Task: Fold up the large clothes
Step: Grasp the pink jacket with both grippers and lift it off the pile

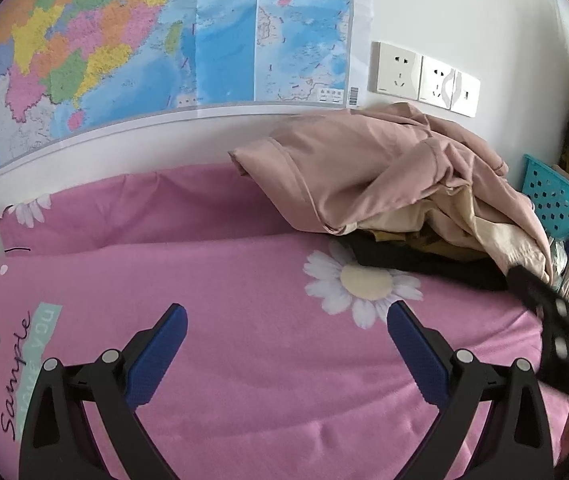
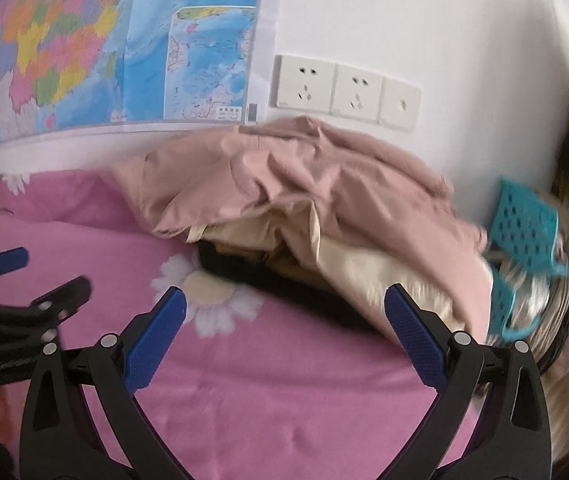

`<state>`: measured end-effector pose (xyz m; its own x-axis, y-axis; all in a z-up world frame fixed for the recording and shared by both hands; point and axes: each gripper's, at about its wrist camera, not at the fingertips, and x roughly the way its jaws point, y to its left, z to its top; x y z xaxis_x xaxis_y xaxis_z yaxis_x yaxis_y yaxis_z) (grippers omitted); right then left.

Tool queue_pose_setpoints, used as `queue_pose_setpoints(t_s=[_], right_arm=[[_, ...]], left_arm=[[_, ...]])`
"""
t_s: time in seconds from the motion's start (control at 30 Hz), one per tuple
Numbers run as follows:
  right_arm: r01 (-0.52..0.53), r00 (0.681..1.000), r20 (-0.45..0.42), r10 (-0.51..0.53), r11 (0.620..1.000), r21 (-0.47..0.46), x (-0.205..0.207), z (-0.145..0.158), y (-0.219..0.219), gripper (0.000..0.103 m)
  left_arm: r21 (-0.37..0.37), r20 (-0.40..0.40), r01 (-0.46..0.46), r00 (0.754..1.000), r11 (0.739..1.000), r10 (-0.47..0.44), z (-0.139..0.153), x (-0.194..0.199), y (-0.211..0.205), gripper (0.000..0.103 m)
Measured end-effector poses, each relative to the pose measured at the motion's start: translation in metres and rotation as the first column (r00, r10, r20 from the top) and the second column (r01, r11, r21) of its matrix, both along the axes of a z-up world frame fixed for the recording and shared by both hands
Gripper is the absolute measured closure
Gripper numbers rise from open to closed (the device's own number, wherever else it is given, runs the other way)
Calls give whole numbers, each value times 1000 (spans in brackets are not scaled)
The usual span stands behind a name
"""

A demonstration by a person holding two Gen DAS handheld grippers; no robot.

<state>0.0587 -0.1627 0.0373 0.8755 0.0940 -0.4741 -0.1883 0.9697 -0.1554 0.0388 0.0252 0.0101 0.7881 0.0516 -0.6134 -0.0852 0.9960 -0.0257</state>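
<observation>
The pink daisy-print bedsheet [image 1: 244, 280] lies bare in front. At two o'clock, against the wall, sits the heap of clothes, a dusty-pink garment [image 1: 364, 160] on top. Left gripper [image 1: 286, 316] and right gripper [image 2: 284, 300] both hover spread, holding nothing. Folding seems not yet begun; next, reach for that garment's edge.

Colourful map [image 1: 156, 36] on wall; white sockets [image 1: 424, 76] beside it; turquoise perforated basket [image 1: 550, 196] at right; pink daisy-print bed sheet [image 1: 264, 360].
</observation>
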Motion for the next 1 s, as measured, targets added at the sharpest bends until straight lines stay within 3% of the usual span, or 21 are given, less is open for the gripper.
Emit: queue_pose_setpoints(t_s=[0.23, 0.43, 0.53, 0.6, 0.67, 0.7, 0.73, 0.83, 0.93, 1.0], right_arm=[[-93, 992, 57, 111, 962, -255, 63, 3, 42, 5], [-141, 972, 90, 216, 848, -512, 100, -16, 77, 5], [-184, 962, 54, 267, 785, -592, 120, -26, 91, 5], [-217, 952, 20, 305, 721, -659, 132, -35, 100, 6], [-272, 935, -11, 356, 694, -666, 134, -36, 102, 32], [-323, 925, -54, 376, 703, -634, 135, -31, 101, 64], [-341, 923, -72, 378, 718, -607, 135, -26, 100, 87], [-333, 924, -25, 381, 773, -539, 125, 3, 87, 92], [-302, 933, 65, 355, 867, -396, 114, 51, 55, 92], [-266, 943, 134, 305, 931, -251, 111, 94, 21, 92]], left_arm=[[6, -17, -13, 1000, 1000, 13, -5, 29, 20, 6], [21, -40, -27, 999, 999, 28, -10, 48, 38, 6], [38, -52, -30, 998, 999, 32, -14, 55, 44, 6], [50, -55, -33, 998, 998, 36, -16, 59, 49, 6], [61, -58, -40, 997, 997, 44, -17, 63, 55, 6], [64, -56, -41, 997, 997, 44, -19, 64, 57, 6], [73, -53, -41, 998, 997, 45, -19, 66, 61, 6], [84, -38, -39, 998, 996, 43, -18, 73, 70, 6], [61, -12, 5, 1000, 998, -4, -13, 81, 77, 6], [58, 21, 61, 998, 996, -62, -6, 87, 75, 6]])
